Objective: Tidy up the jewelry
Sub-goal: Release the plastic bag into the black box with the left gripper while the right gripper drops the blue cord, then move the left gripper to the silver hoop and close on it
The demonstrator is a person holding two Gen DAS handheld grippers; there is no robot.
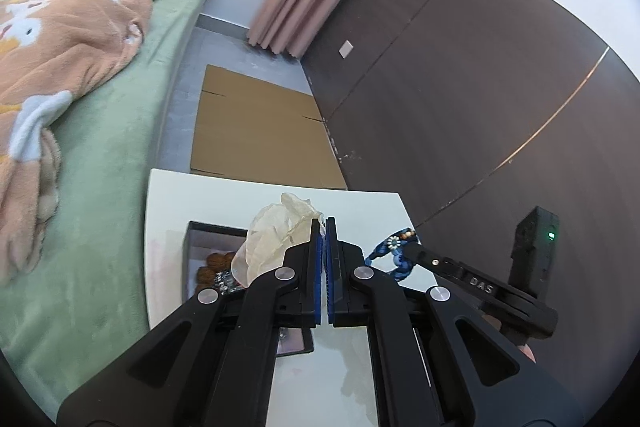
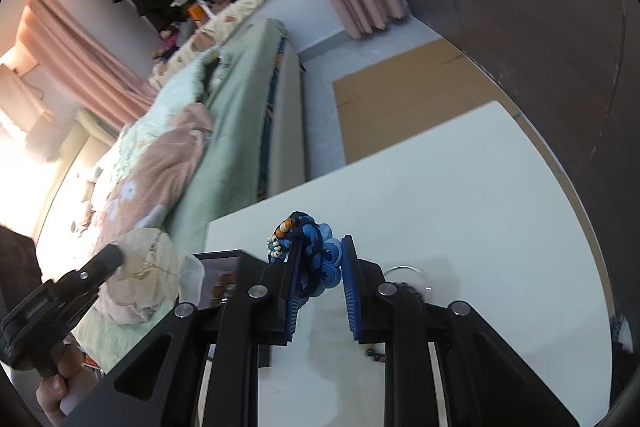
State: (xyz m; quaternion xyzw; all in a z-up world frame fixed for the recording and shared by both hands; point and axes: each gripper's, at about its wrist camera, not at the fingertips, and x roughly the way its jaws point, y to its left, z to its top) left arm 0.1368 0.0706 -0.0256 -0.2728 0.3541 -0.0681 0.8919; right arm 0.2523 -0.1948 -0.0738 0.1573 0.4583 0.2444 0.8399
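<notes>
Dangling above the white desk [image 2: 460,187], a blue braided bracelet [image 2: 316,259] with small beads sits pinched between the blue pads of the right claw [image 2: 320,291], whose jaws stand partly apart around the cord. To its left, the left claw [image 1: 324,267] is closed tight on the edge of a sheer cream pouch [image 1: 276,239], held over a dark-rimmed tray [image 1: 192,247] at the desk's left side. Brown round pieces [image 1: 212,267] and something glittery lie in the tray. More beaded items [image 2: 404,287] rest on the desk beneath the right claw. Beyond the desk, flattened cardboard [image 1: 256,131] covers the floor beside a green bed [image 1: 120,147].
</notes>
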